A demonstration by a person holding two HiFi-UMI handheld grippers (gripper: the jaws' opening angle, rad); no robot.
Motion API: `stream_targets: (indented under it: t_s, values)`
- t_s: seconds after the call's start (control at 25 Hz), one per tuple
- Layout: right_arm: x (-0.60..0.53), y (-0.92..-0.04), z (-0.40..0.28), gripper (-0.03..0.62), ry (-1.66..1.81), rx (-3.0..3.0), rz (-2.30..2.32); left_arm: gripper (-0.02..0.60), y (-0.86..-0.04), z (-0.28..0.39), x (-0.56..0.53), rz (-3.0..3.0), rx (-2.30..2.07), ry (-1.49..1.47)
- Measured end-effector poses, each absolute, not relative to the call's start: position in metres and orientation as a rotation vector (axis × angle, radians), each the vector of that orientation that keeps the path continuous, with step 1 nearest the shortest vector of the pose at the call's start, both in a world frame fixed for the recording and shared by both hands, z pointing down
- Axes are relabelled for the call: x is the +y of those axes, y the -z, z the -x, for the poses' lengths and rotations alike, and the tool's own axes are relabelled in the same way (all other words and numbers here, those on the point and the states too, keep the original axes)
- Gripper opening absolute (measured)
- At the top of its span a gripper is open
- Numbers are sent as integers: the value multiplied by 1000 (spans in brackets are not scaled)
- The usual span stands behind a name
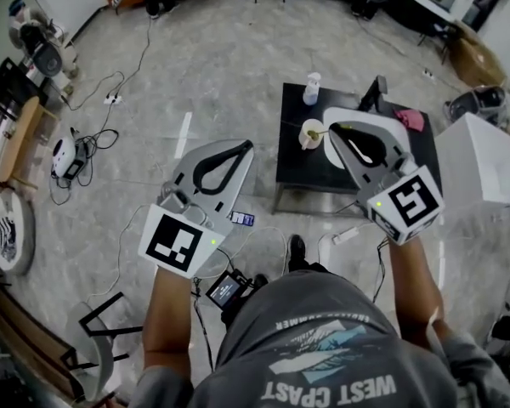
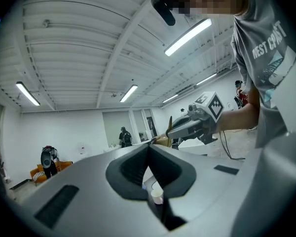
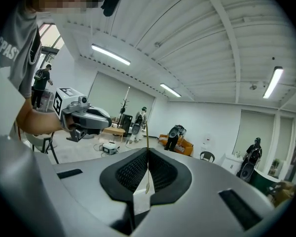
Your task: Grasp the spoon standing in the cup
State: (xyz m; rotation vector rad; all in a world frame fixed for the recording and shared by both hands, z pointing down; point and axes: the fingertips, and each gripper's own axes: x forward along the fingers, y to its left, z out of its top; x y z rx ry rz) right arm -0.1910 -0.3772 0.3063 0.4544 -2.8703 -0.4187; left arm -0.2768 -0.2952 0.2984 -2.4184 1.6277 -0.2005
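Right gripper (image 3: 148,150): jaws closed, the tips pinching a thin handle. I read this as a hold on the spoon.
Spoon (image 3: 147,186): between the tips, with its handle rising past them and its bowl end just below, at the cup.
Cup (image 1: 310,134): right under the tips. I cannot tell whether it touches them.
Table (image 1: 302,172): beneath the cup, ahead of this gripper.
Bottle (image 1: 311,87): beyond the cup and apart from it.
Left gripper (image 1: 245,145): jaws together on nothing, held well off to the right gripper's left, short of the table.
Risk, slip: the handle is slim and is held only at the very tips, so any tilt I add could let it pivot or drop.
Risk, tipping: a sideways pull would drag the bowl end against the cup wall, and the cup looks light. A straight lift seems safest.
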Motion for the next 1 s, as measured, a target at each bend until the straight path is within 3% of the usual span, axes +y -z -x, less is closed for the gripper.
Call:
stream_targets:
  t_s: [1.0]
  values:
    - [-334, -291, 171, 34, 446, -2852, -572, 2, -296, 271, -274, 2481, 1547, 169]
